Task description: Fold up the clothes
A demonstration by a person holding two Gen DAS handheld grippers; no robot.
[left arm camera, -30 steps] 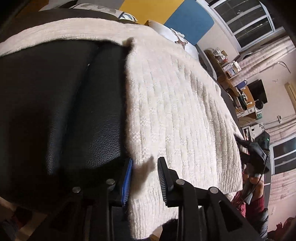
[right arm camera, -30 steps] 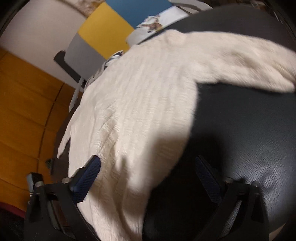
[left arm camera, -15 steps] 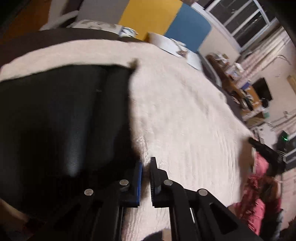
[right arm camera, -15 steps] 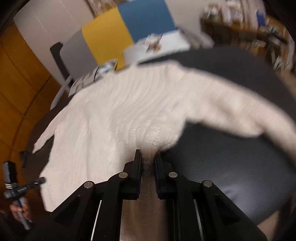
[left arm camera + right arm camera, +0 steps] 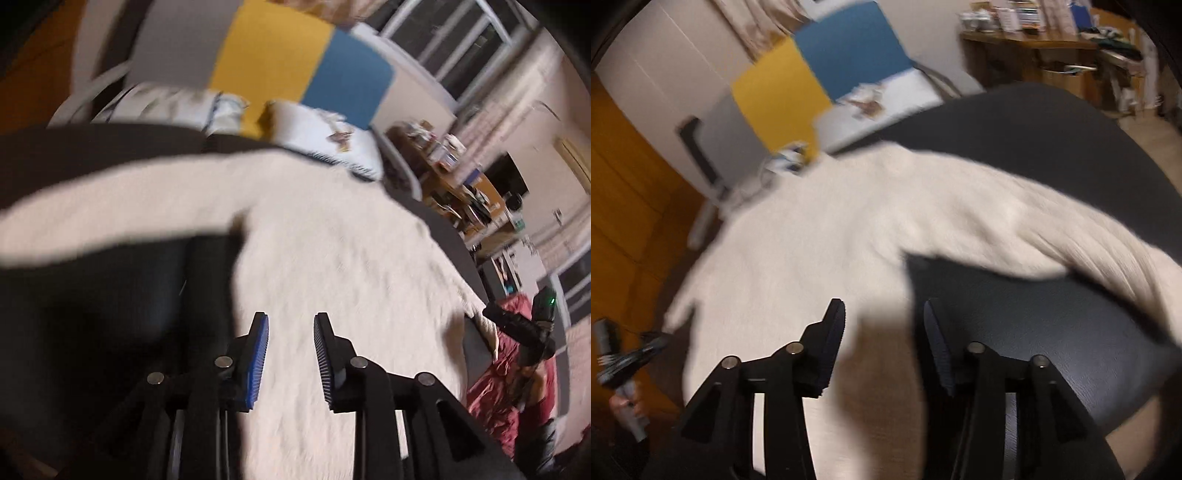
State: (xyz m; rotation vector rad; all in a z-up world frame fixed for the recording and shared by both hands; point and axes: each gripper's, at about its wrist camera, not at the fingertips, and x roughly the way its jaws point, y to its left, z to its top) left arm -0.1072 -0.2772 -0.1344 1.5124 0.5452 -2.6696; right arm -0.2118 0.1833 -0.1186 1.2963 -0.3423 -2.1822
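Observation:
A cream knitted sweater (image 5: 332, 266) lies spread flat on a black leather surface (image 5: 92, 295), one sleeve stretched out to each side. My left gripper (image 5: 290, 354) is open and empty above the sweater's body near its left edge. In the right wrist view the sweater (image 5: 798, 251) fills the middle, its sleeve (image 5: 1071, 240) running right. My right gripper (image 5: 882, 339) is open and empty above the sweater's right edge, over the underarm. Both views are blurred by motion.
The black surface (image 5: 1071, 147) extends beyond the sweater. Yellow and blue panels (image 5: 295, 66) and white pillows (image 5: 314, 129) stand behind it. A cluttered wooden desk (image 5: 1034, 55) is at the far right. The other gripper (image 5: 524, 328) shows at the right edge.
Both grippers closed on the sweater's side edges half a second ago and have now opened and lifted away. The sweater lies flat again.

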